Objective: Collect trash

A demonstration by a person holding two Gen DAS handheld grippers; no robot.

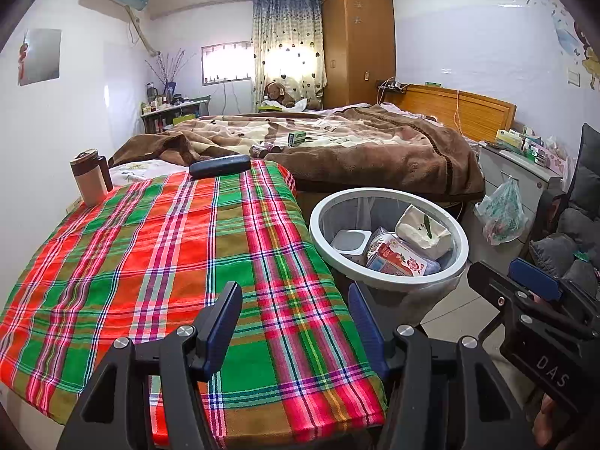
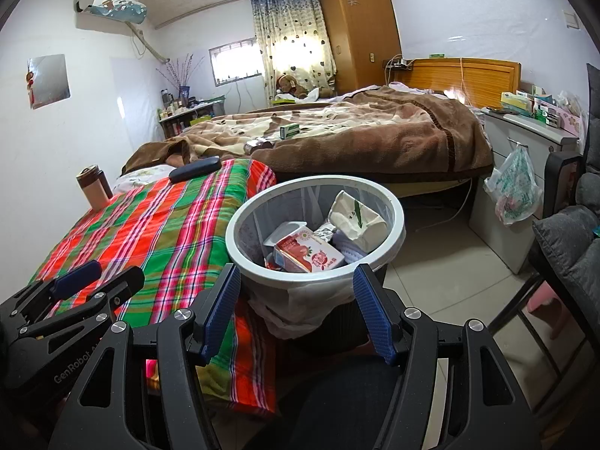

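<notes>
A round white-rimmed trash bin [image 2: 236, 240] lined with a clear bag stands on the floor beside the plaid-covered table [image 1: 150, 243]. Inside lie a red-and-white carton [image 2: 311, 255], a crumpled white pack [image 2: 356, 221] and a white plastic tub [image 2: 285, 230]. My right gripper [image 2: 298, 300] hovers just in front of the bin, open, with nothing between its fingers. My left gripper [image 1: 296, 315] is over the table's near right part, open and empty. The bin [image 1: 393, 280] sits right of it, and the right gripper [image 1: 495, 262] shows at the lower right of the left wrist view.
A brown-lidded tumbler [image 1: 88, 178] and a dark case [image 1: 219, 166] rest at the table's far end. Behind is a bed under a brown blanket with a small green box [image 1: 297, 138]. A plastic bag [image 2: 515, 191] hangs from a nightstand; a grey chair [image 2: 570, 247] stands at the right.
</notes>
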